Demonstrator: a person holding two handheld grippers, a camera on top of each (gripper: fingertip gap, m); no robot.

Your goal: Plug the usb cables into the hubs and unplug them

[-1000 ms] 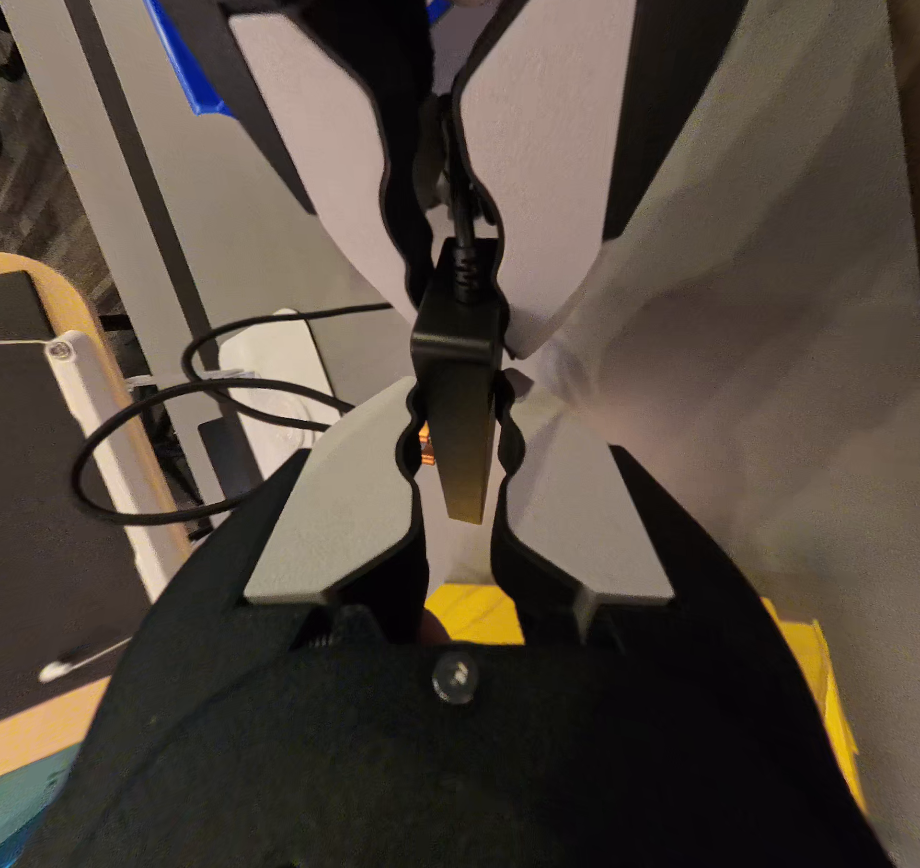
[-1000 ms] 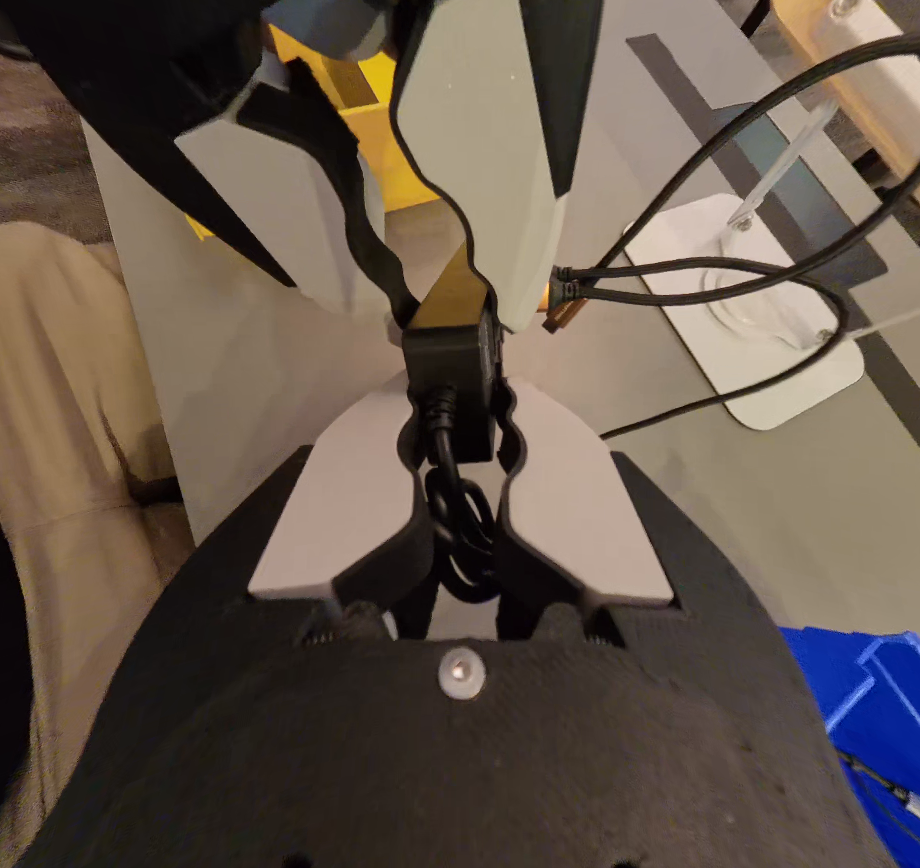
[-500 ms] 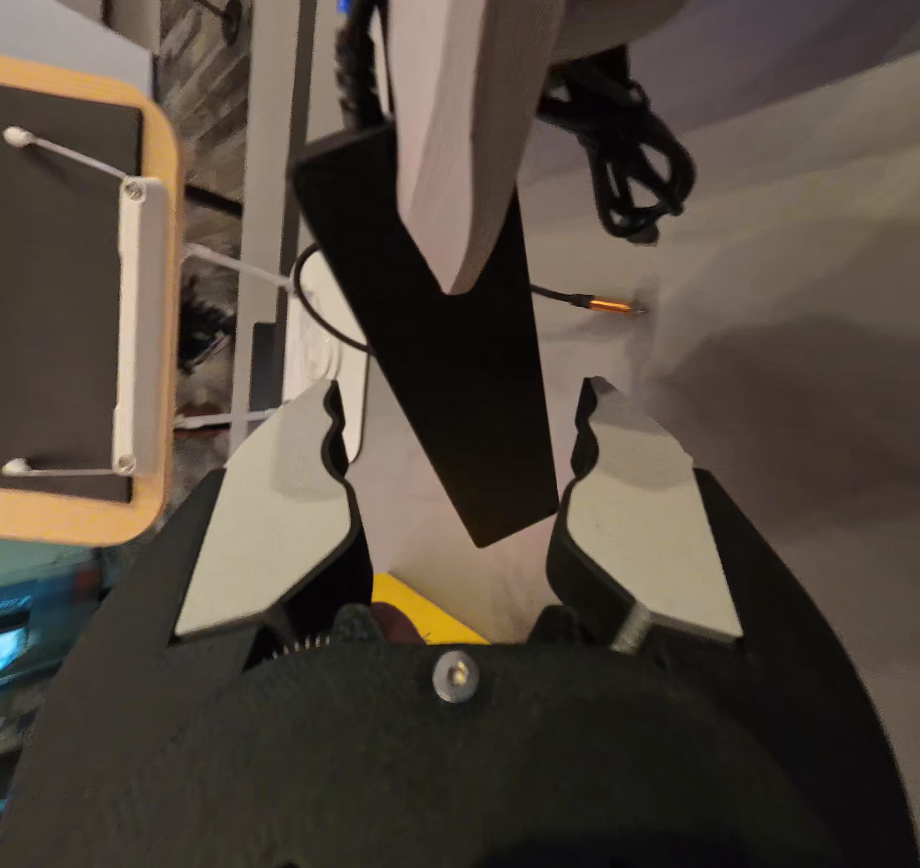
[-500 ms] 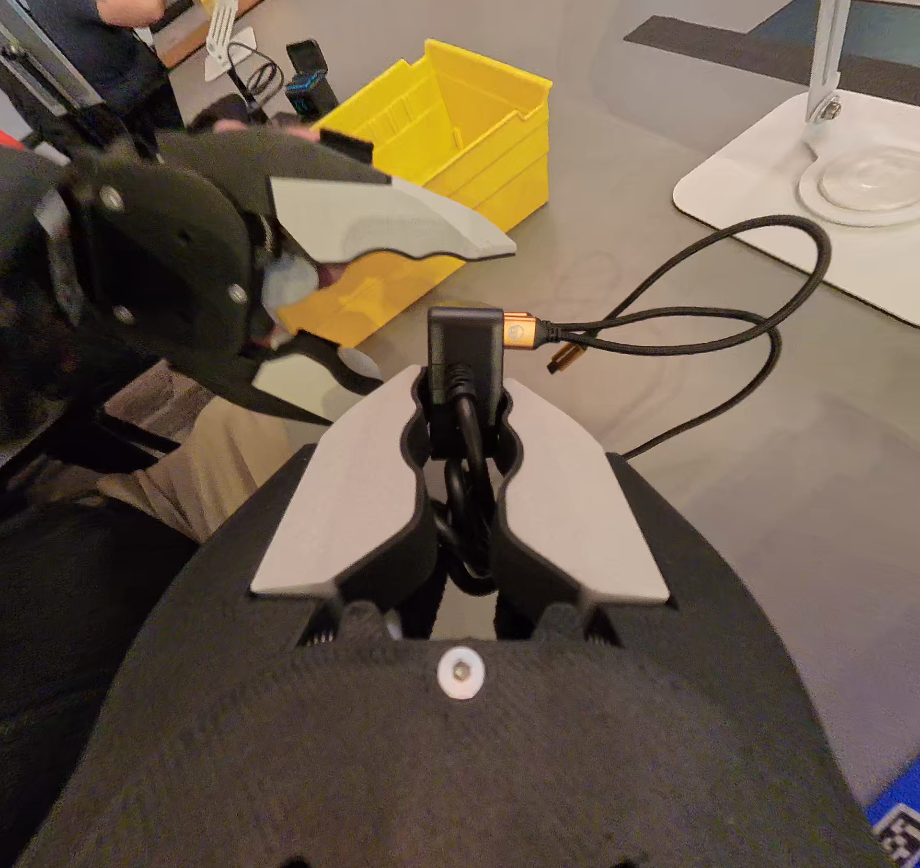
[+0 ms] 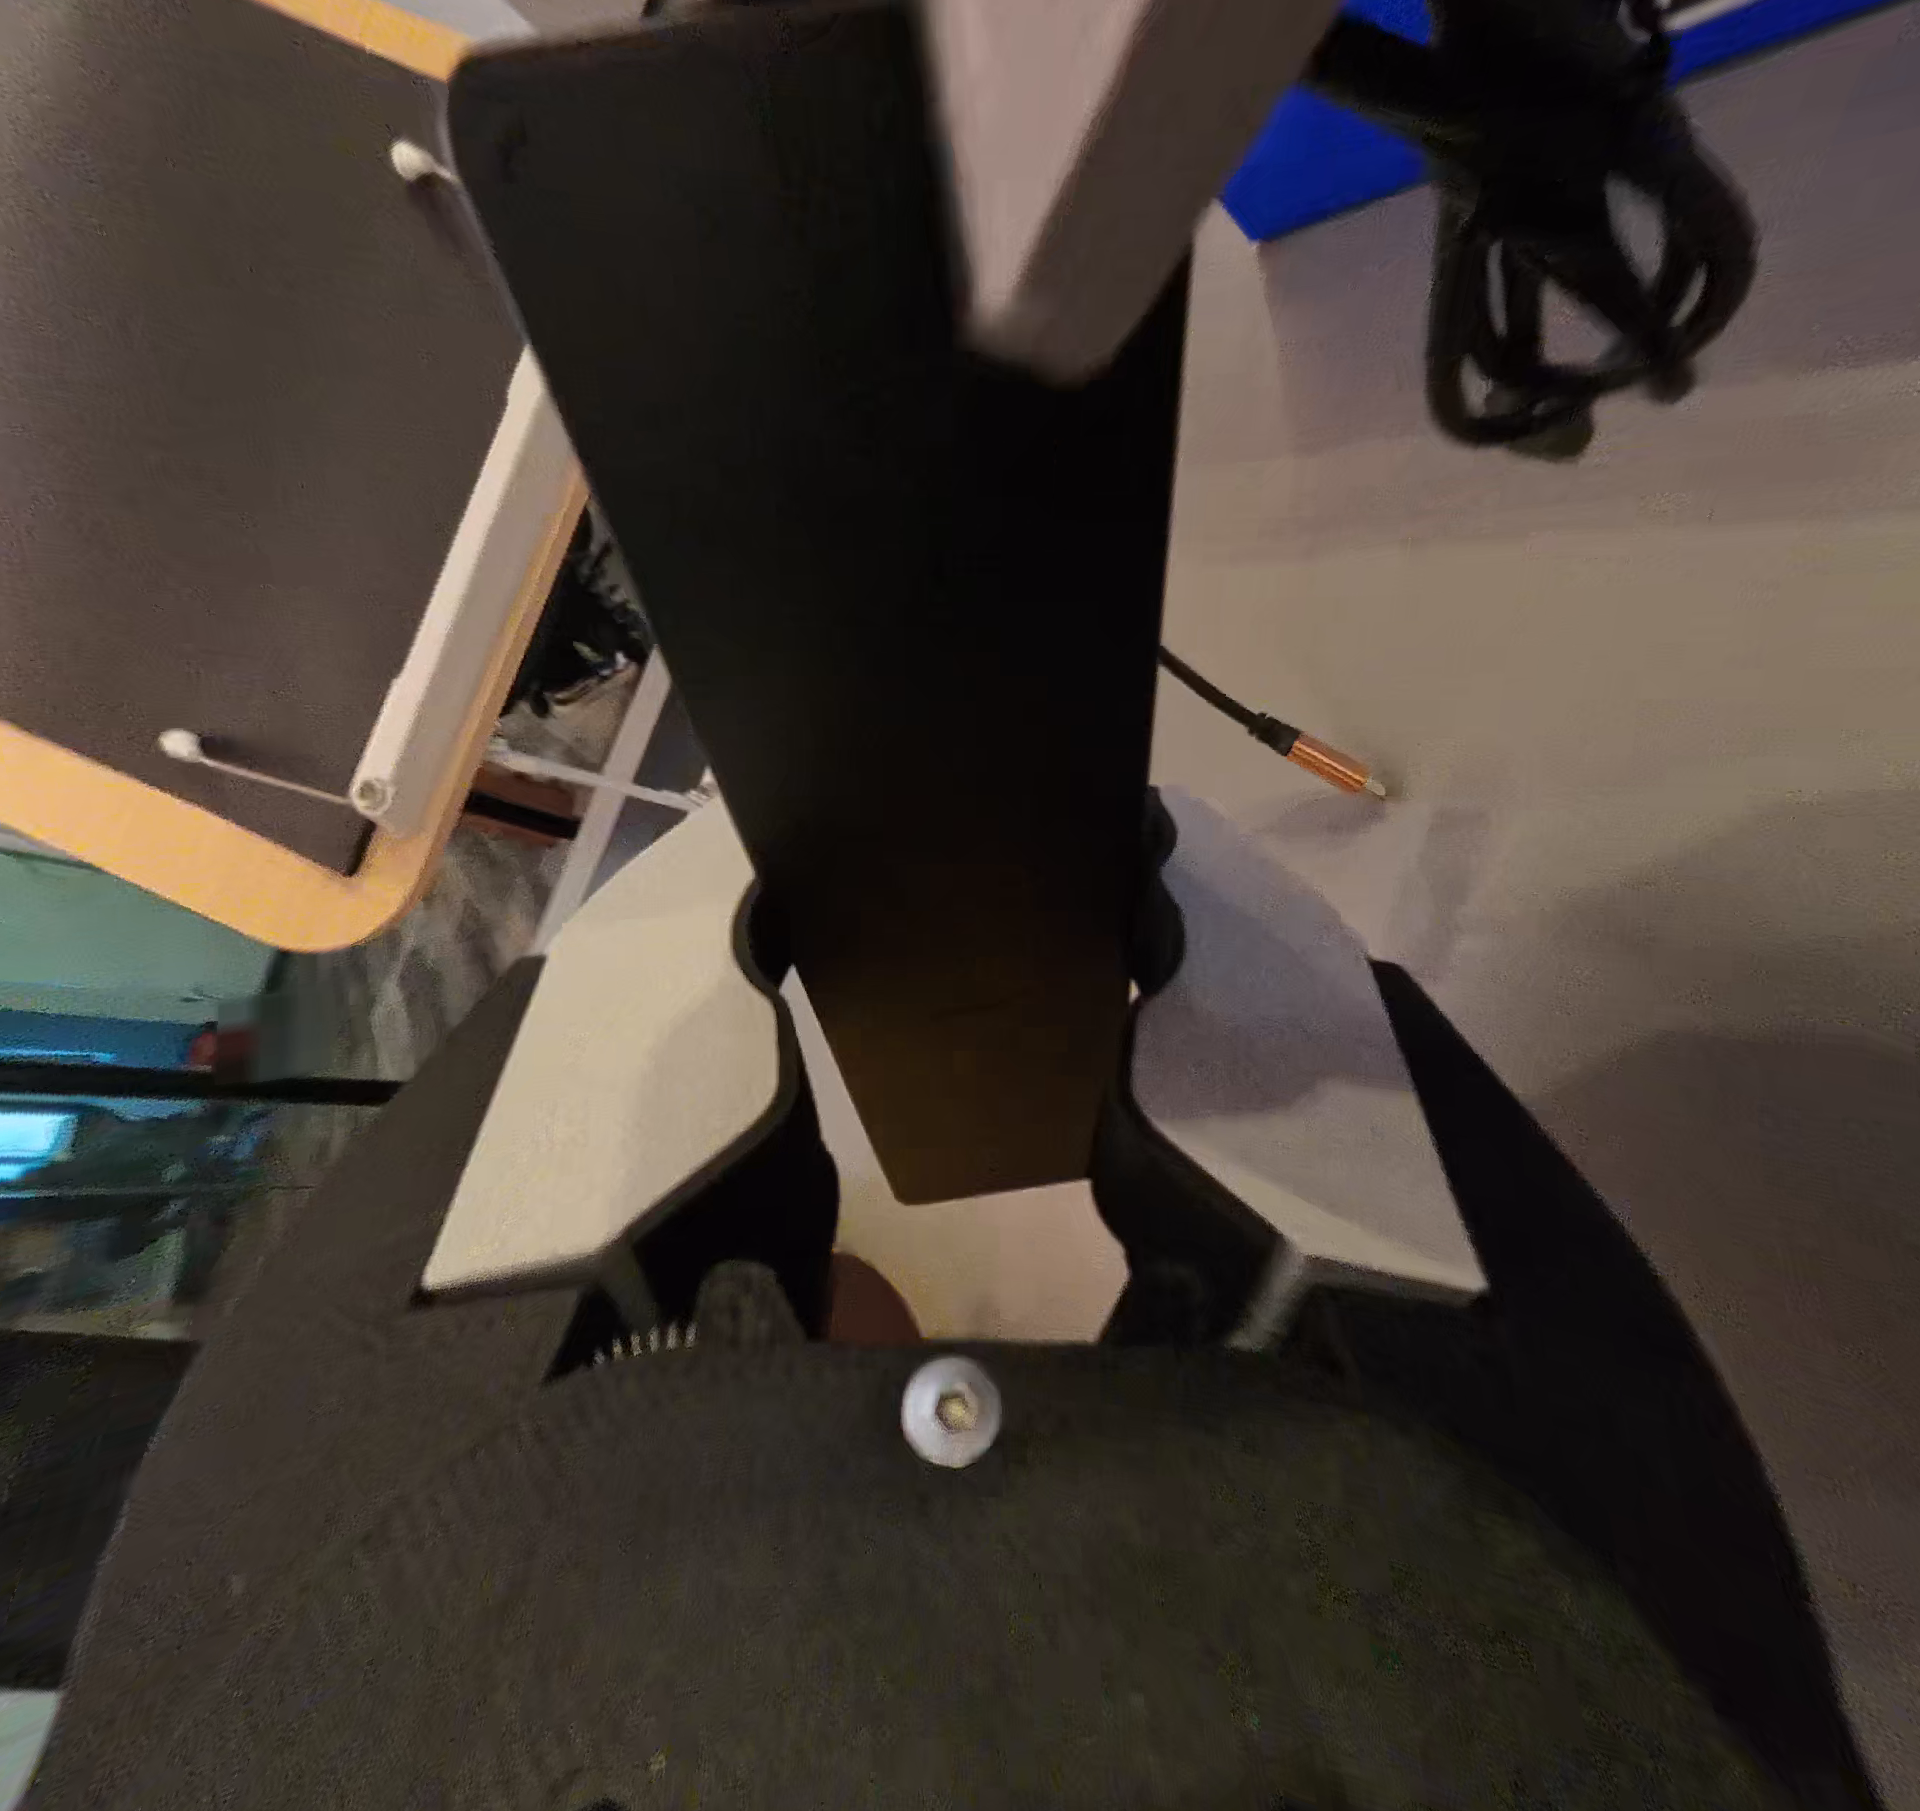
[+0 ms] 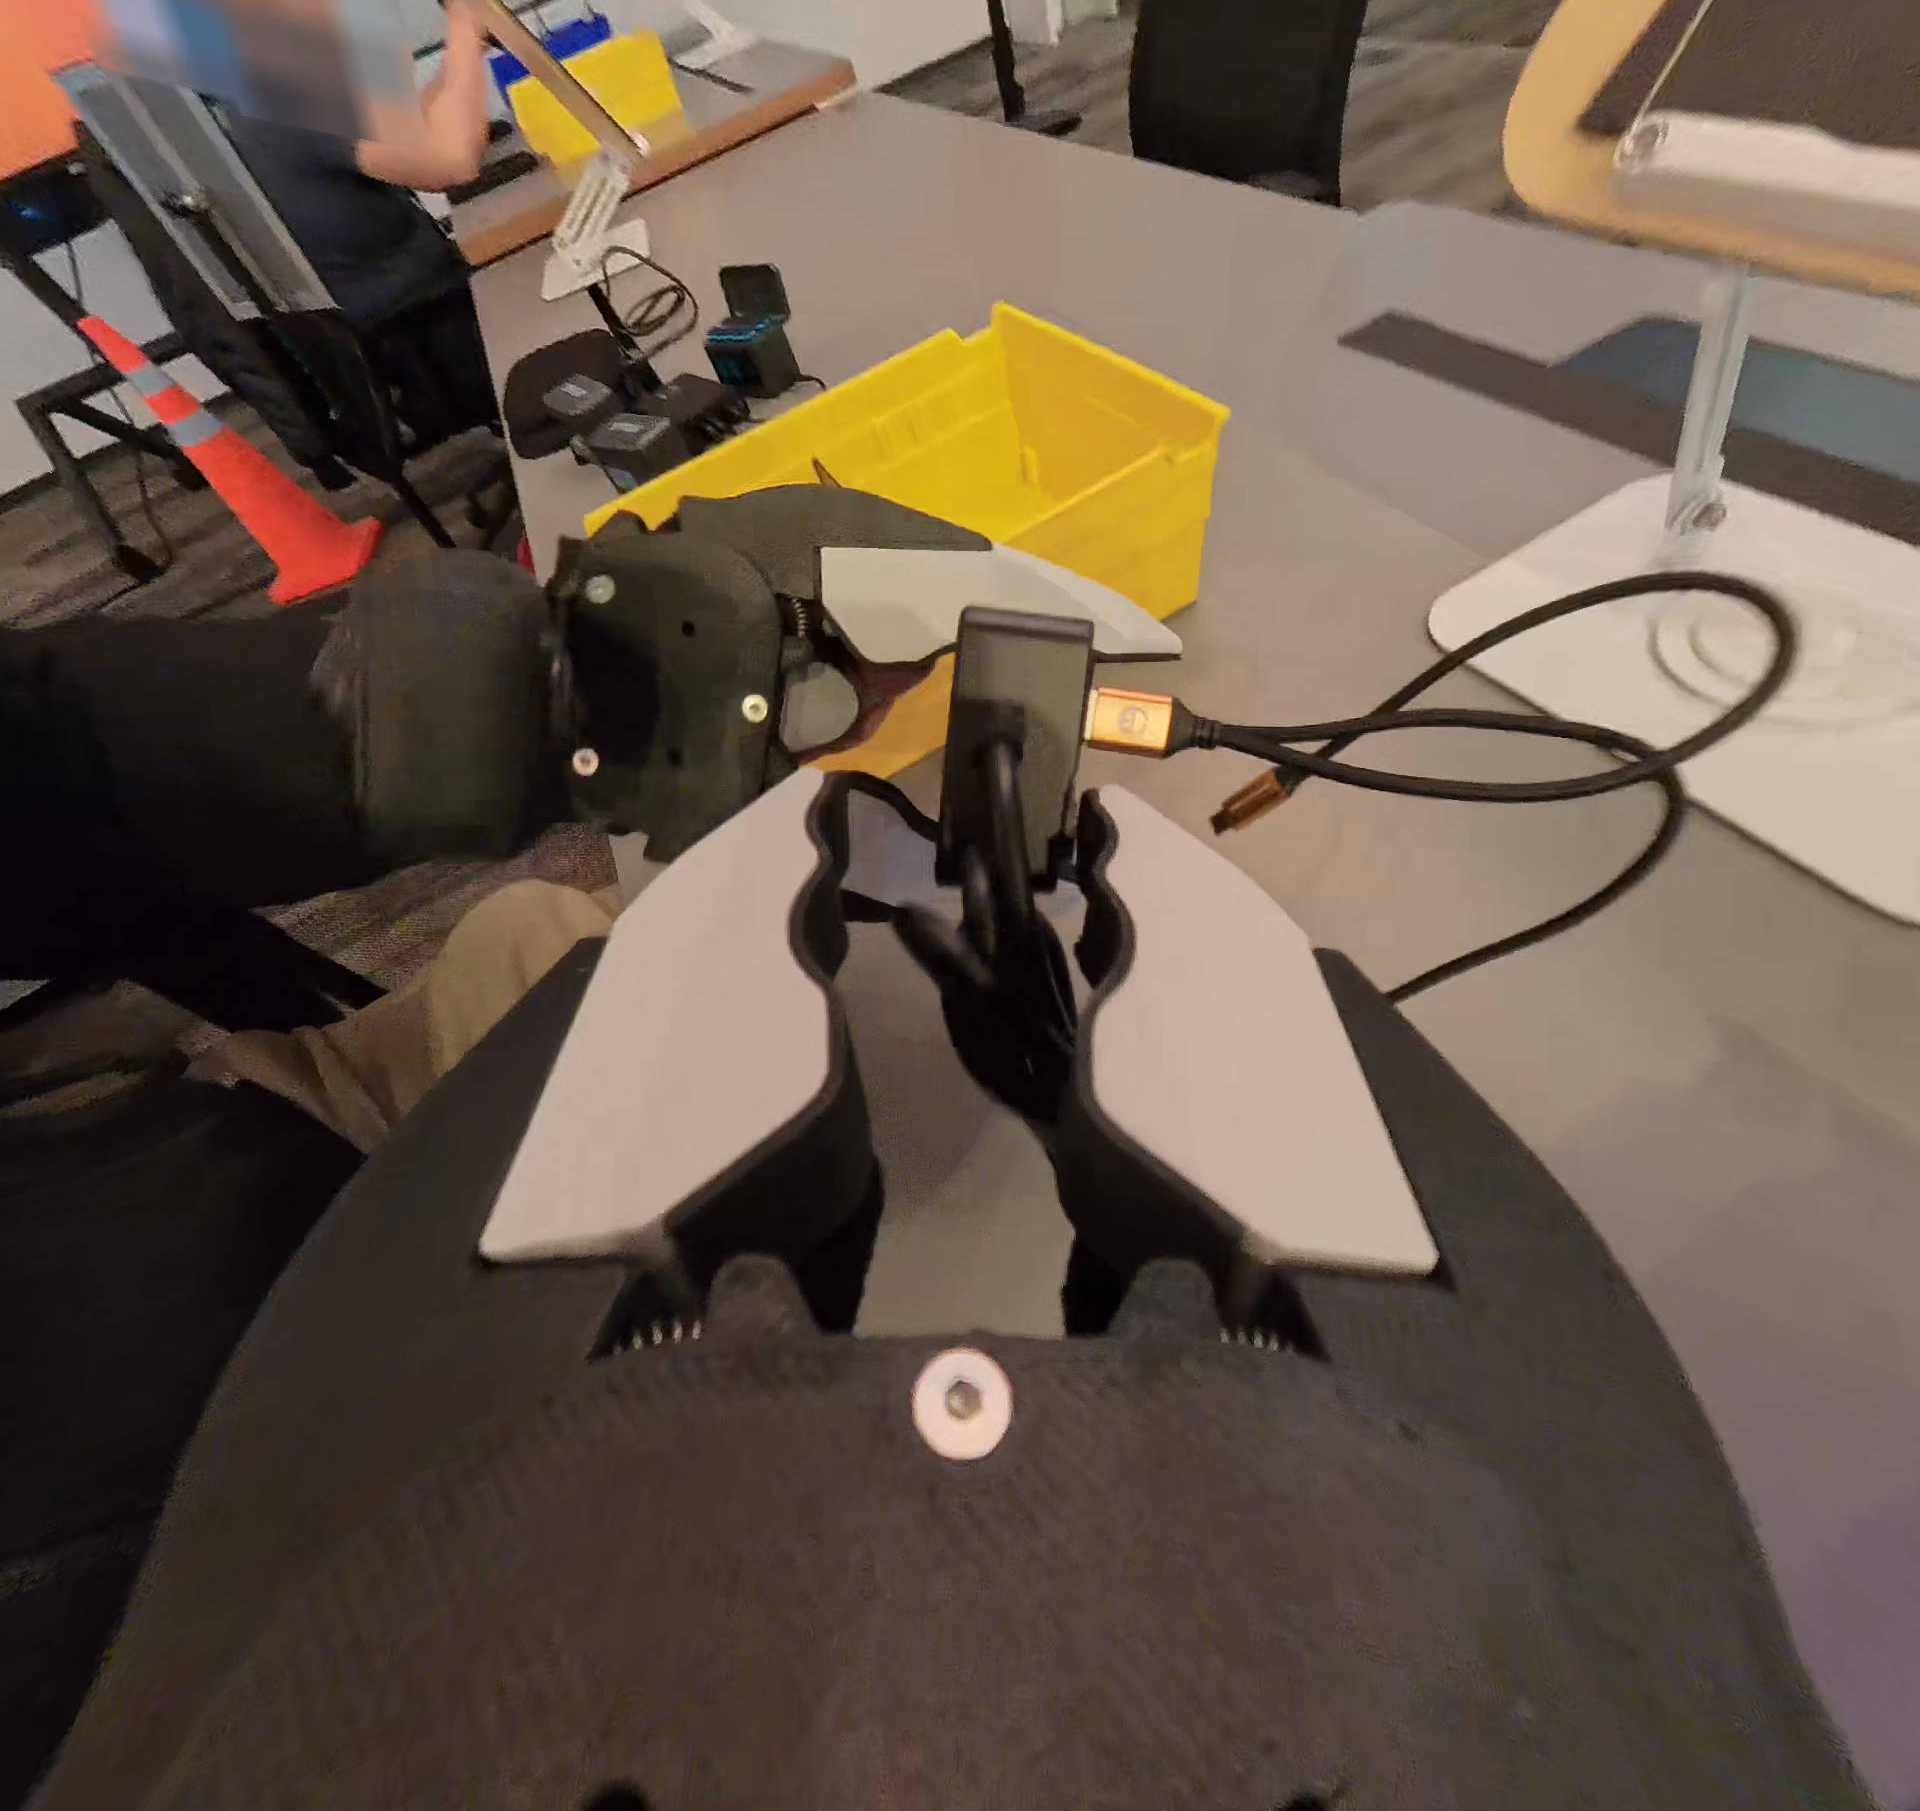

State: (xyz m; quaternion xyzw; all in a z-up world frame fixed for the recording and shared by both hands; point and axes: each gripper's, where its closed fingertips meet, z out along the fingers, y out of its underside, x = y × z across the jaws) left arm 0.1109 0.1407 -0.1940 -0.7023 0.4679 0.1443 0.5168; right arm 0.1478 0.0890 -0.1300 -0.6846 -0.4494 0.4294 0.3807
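Observation:
A black USB hub [image 6: 1018, 712] is in the air above the grey table [image 6: 1558, 1086]. A black cable's copper plug [image 6: 1127, 719] sits in the hub's side. The cable's other copper plug [image 6: 1247, 805] hangs free and also shows in the left wrist view [image 5: 1330, 769]. My left gripper [image 5: 956, 920] is shut across the hub [image 5: 904, 618]. It reaches in from the left in the right wrist view [image 6: 904, 660]. My right gripper [image 6: 956, 826] is open at the hub's cable end. The hub's own coiled lead [image 6: 1003, 982] runs between its fingers and hangs bunched in the left wrist view [image 5: 1558, 286].
A yellow bin [image 6: 1039, 473] stands behind the hub. A white stand base [image 6: 1766, 701] sits at the right under a wood-edged board [image 5: 208, 411]. A blue bin [image 5: 1340, 151] lies beyond. A person, an orange cone [image 6: 260, 494] and small black devices [image 6: 644, 411] are at the far left. One gripper's finger ends stand about 9 cm off the other's.
My left gripper has closed on the hub's wide faces. My right gripper, shut on the hub's cable end before, has opened. Both grippers have swung round.

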